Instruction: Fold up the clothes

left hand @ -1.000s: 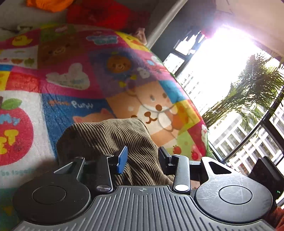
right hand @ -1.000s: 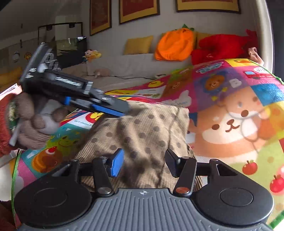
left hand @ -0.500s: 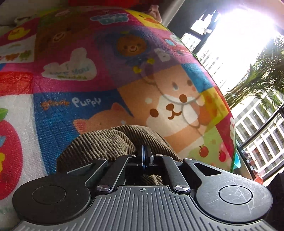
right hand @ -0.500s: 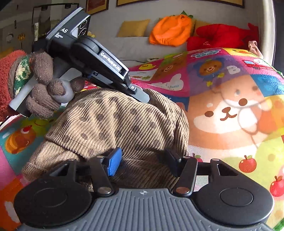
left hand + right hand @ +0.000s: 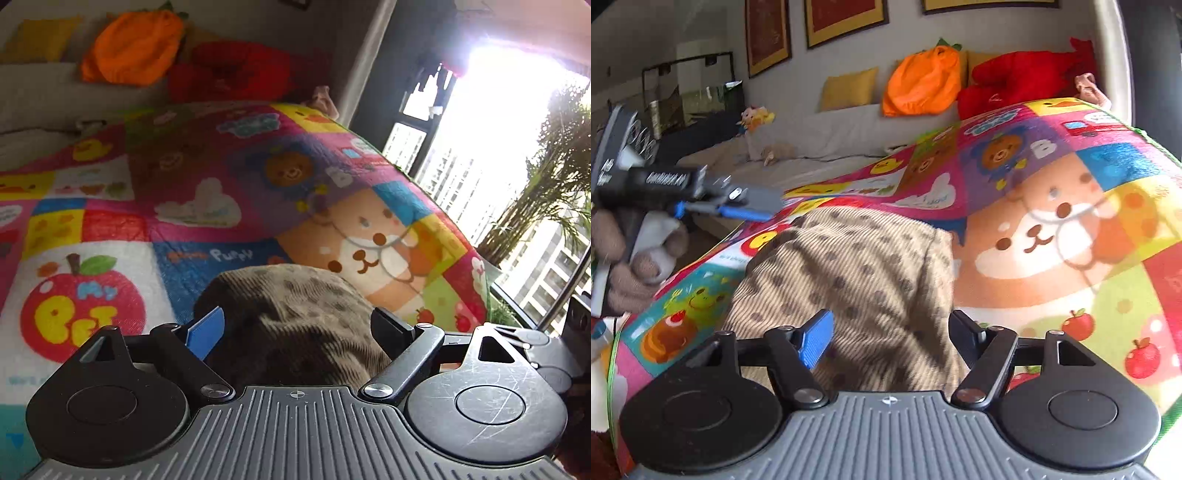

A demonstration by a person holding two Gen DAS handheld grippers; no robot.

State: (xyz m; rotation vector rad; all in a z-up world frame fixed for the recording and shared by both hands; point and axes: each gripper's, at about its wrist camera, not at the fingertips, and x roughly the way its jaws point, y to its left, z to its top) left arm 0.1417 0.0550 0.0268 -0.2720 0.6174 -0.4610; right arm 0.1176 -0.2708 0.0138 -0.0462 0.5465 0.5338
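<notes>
While both grippers' jaws are opening, the corduroy garment (image 5: 857, 273) lies unclamped between them.

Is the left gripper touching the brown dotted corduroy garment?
Apart. In the right wrist view the left gripper, jaws opening, hangs clear above the brown dotted corduroy garment.

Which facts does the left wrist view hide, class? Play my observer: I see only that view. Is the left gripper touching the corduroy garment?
Observer: It appears not. In the right wrist view the left gripper hangs above the corduroy garment, jaws opening, nothing between them.
Operator: What holds it?
Observer: A hand in a brown glove.
Operator: Anything behind it?
Observer: A small plush toy on the grey sofa.
</notes>
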